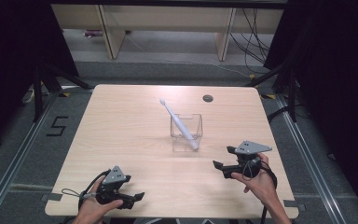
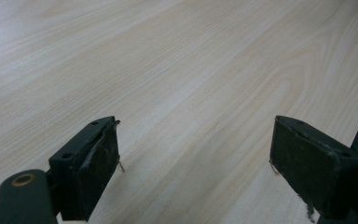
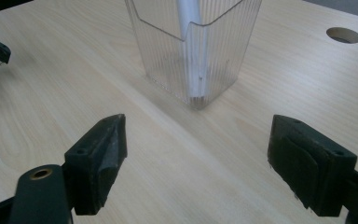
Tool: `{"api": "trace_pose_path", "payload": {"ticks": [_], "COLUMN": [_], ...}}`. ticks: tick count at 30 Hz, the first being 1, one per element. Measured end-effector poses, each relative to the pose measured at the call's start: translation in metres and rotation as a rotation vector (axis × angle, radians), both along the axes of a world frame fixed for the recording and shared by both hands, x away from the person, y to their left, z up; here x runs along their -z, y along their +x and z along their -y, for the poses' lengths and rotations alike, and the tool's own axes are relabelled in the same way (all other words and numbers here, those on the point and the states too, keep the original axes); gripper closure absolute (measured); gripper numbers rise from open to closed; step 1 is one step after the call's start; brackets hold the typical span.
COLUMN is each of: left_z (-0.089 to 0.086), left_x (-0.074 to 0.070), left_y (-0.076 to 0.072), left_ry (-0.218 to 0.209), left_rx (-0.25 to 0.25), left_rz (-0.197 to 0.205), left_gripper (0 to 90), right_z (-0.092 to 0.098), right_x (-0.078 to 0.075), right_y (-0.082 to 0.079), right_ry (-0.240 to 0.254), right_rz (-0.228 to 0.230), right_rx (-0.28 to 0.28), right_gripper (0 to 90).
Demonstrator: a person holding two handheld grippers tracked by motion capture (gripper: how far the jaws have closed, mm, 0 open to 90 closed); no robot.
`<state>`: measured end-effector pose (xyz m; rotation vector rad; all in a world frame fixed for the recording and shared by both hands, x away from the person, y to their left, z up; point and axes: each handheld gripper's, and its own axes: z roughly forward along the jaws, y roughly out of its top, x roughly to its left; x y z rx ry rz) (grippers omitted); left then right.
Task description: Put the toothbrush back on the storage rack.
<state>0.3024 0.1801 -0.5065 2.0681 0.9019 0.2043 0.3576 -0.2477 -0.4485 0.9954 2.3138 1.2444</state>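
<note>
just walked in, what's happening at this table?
A person holds a two-jaw gripper in each hand over a wooden table. A white toothbrush stands tilted in a clear ribbed cup near the middle, head sticking out past the rim. The right gripper is open, pointing at the cup but apart from it. The left gripper is open and empty near the front edge.

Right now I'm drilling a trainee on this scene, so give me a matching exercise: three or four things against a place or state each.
Things:
1. toothbrush
2. cup
3. left gripper
4. hole

Places or states:
A. clear and ribbed, mid-table
B. near the table's far edge
C. leaning in the cup
D. open, near the front edge

Pairs: 1-C, 2-A, 3-D, 4-B
</note>
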Motion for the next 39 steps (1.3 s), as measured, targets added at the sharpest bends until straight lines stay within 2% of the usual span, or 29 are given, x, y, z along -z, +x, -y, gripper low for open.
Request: {"api": "trace_pose_path", "payload": {"ticks": [1, 2, 3, 4, 5, 6, 7, 8, 9, 11, 12, 14, 15, 16, 18, 19, 20, 21, 22, 23, 25, 28, 29, 33, 35, 36, 37, 38, 39], "left_z": [0.000, 0.000, 0.000, 0.000, -0.002, -0.002, 0.000, -0.001, -0.002, -0.002, -0.002, -0.002, -0.002, -0.002, -0.002, -0.002, -0.002, -0.002, -0.002, -0.002, -0.002, -0.002, -0.002, -0.002, 0.000, 0.000, 0.000, -0.002, -0.002], "left_x": [0.000, 0.000, 0.000, 0.000, -0.001, -0.001, 0.000, 0.000, 0.000, 0.000, 0.000, 0.000, 0.000, 0.000, 0.000, 0.000, 0.000, 0.000, 0.000, 0.000, 0.000, 0.000, 0.000, 0.000, 0.000, 0.000, 0.000, 0.000, 0.000], "left_y": [0.000, 0.000, 0.000, 0.000, 0.000, 0.000, 0.000, 0.000, 0.000, 0.001, 0.000, 0.000, 0.001, 0.000, 0.001, 0.001, 0.001, 0.001, 0.001, 0.001, 0.001, 0.001, 0.001, 0.001, 0.000, 0.000, 0.000, 0.001, 0.001], "left_ry": [0.000, 0.000, -0.002, -0.002, 0.018, 0.018, -0.004, 0.005, 0.017, 0.018, 0.015, 0.015, 0.015, 0.015, 0.015, 0.014, 0.014, 0.014, 0.014, 0.014, 0.020, 0.019, 0.019, 0.014, -0.007, -0.007, -0.008, 0.013, 0.010], "left_rx": [0.000, 0.000, -0.003, -0.003, 0.012, 0.012, -0.004, 0.003, 0.012, 0.014, 0.012, 0.011, 0.011, 0.011, 0.011, 0.010, 0.011, 0.011, 0.011, 0.010, 0.005, 0.006, 0.006, 0.013, -0.001, -0.001, -0.002, 0.013, 0.012], "left_rz": [0.000, 0.000, 0.001, 0.001, 0.002, 0.002, 0.001, 0.001, 0.001, 0.002, 0.002, 0.002, 0.002, 0.001, 0.002, 0.002, 0.002, 0.002, 0.001, 0.001, 0.005, 0.005, 0.005, 0.002, 0.001, 0.001, 0.000, 0.000, 0.001], "left_gripper": [14.8, 14.8, 14.8, 14.8, 14.8, 14.8, 14.8, 14.8, 14.8, 14.8, 14.8, 14.8, 14.8, 14.8, 14.8, 14.8, 14.8, 14.8, 14.8, 14.8, 14.8, 14.8, 14.8, 14.8, 14.8, 14.8, 14.8, 14.8, 14.8], "right_z": [0.000, 0.001, 0.002, 0.002, 0.002, 0.002, 0.003, 0.002, 0.004, 0.004, 0.006, 0.006, 0.006, 0.007, 0.007, 0.010, 0.010, 0.011, 0.011, 0.012, 0.013, 0.014, 0.016, 0.016, 0.017, 0.017, 0.017, 0.017, 0.017], "right_x": [0.000, 0.001, 0.003, 0.003, 0.004, 0.004, 0.005, 0.007, 0.008, 0.009, 0.010, 0.010, 0.011, 0.011, 0.013, 0.014, 0.014, 0.016, 0.017, 0.018, 0.019, 0.023, 0.024, 0.025, 0.027, 0.028, 0.029, 0.029, 0.029], "right_y": [0.000, 0.001, -0.001, -0.001, -0.003, -0.003, -0.004, -0.005, -0.005, -0.008, -0.008, -0.010, -0.012, -0.012, -0.016, -0.015, -0.017, -0.018, -0.019, -0.020, -0.023, -0.026, -0.027, -0.030, -0.032, -0.033, -0.035, -0.035, -0.037], "right_ry": [0.000, -0.012, -0.006, -0.006, -0.008, -0.008, -0.006, 0.002, 0.001, 0.003, -0.008, -0.005, 0.005, -0.006, 0.013, -0.004, 0.009, 0.003, 0.016, -0.001, -0.002, -0.002, 0.009, -0.004, -0.020, -0.020, -0.021, -0.021, -0.021], "right_rz": [0.000, 0.019, -0.001, -0.001, -0.007, -0.007, 0.002, -0.015, -0.012, -0.013, 0.003, -0.003, -0.022, -0.012, -0.031, 0.002, -0.026, -0.003, -0.016, -0.012, -0.040, -0.049, -0.073, -0.065, -0.045, -0.065, -0.074, -0.074, -0.083], "right_rx": [0.000, -0.009, -0.012, -0.012, -0.008, -0.008, -0.003, 0.002, -0.014, 0.002, -0.010, -0.003, 0.001, -0.008, 0.006, -0.011, -0.007, -0.009, -0.003, -0.019, -0.013, -0.013, -0.046, -0.037, -0.028, -0.029, -0.012, -0.012, -0.013], "right_gripper": [20.5, 20.5, 20.4, 20.4, 20.5, 20.5, 20.5, 20.4, 20.4, 20.4, 20.5, 20.4, 20.4, 20.4, 20.4, 20.4, 20.3, 20.3, 20.3, 20.3, 20.0, 19.3, 19.0, 18.7, 18.3, 18.3, 18.2, 18.2, 18.0]}}
